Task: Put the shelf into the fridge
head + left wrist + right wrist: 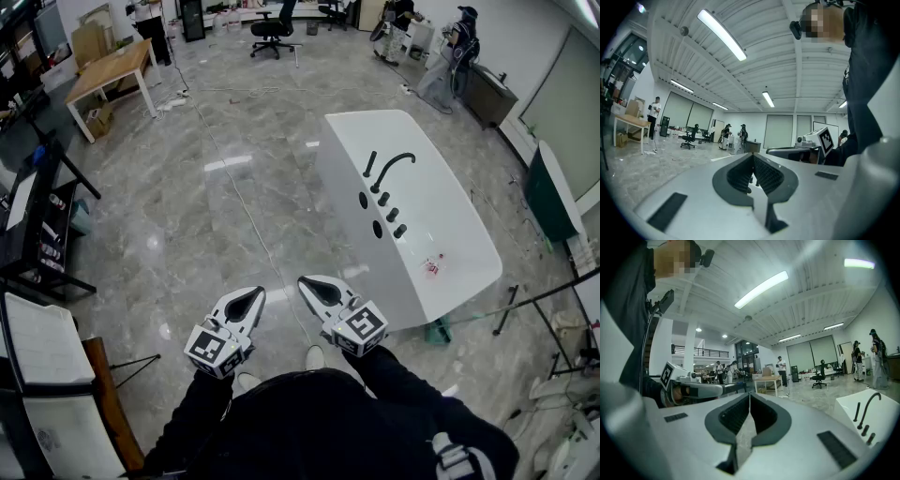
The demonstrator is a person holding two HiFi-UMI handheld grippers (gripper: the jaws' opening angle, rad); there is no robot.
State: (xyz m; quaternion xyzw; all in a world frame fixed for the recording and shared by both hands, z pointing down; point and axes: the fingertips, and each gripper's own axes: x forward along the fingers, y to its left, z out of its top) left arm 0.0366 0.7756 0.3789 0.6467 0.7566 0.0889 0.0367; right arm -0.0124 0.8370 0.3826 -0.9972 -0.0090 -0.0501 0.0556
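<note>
I see no fridge and no shelf that I can identify in any view. In the head view my left gripper [255,292] and right gripper [305,281] are held side by side just in front of the person's body, over the grey marble floor. Both point forward and roughly level. The left gripper [753,155] has its ribbed pads pressed together with nothing between them. My right gripper [749,394] is likewise shut and empty. Each gripper view shows the other gripper alongside it.
A white tub-like unit [441,253] with a black tap [394,169] stands ahead to the right. A black rack [28,225] and white panels [42,347] are at the left. A wooden table [112,67], an office chair [272,33] and people [459,37] are far back.
</note>
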